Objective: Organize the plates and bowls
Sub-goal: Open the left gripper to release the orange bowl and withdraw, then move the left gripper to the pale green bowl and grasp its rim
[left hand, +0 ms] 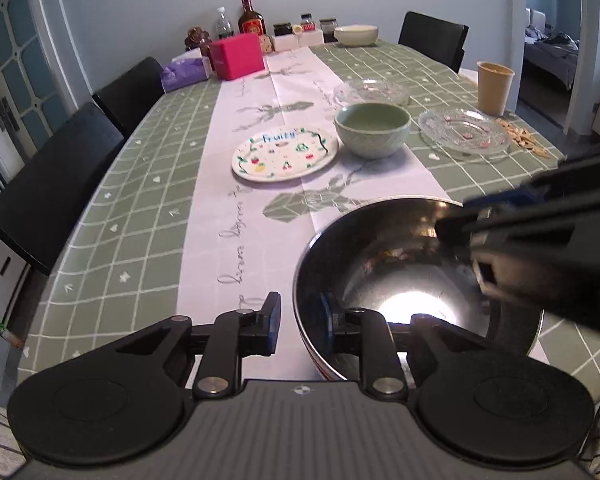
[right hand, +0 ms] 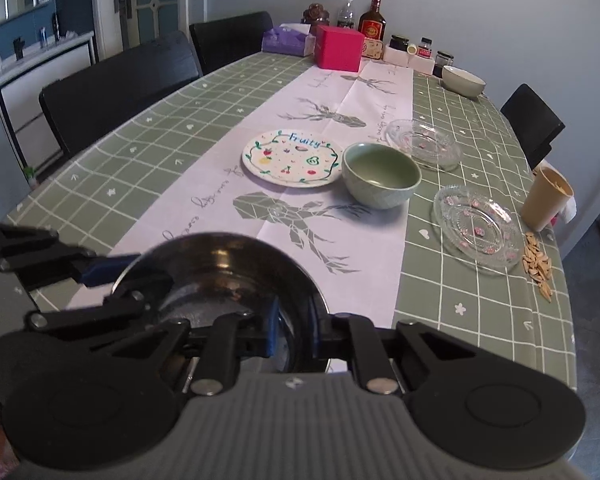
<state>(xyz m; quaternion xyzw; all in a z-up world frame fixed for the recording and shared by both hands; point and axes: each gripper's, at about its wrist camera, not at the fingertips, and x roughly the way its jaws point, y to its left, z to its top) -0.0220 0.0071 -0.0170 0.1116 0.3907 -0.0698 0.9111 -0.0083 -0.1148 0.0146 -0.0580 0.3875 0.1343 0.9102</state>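
Note:
A shiny metal bowl (left hand: 384, 264) sits at the near table edge; it also shows in the right wrist view (right hand: 220, 268). My left gripper (left hand: 300, 322) straddles its near-left rim, one finger inside, one outside, with a gap to the rim. My right gripper (right hand: 292, 328) straddles the rim on the other side, jaws close to it. Farther off lie a painted "Fruity" plate (left hand: 285, 153), a green bowl (left hand: 372, 129) and two glass plates (left hand: 464, 130) (left hand: 370, 91).
A tan cup (left hand: 494, 86) and scattered seeds (left hand: 520, 136) sit at the right. A white bowl (left hand: 356, 35), pink box (left hand: 238, 56), bottles and jars stand at the far end. Black chairs (left hand: 56, 184) line the left side.

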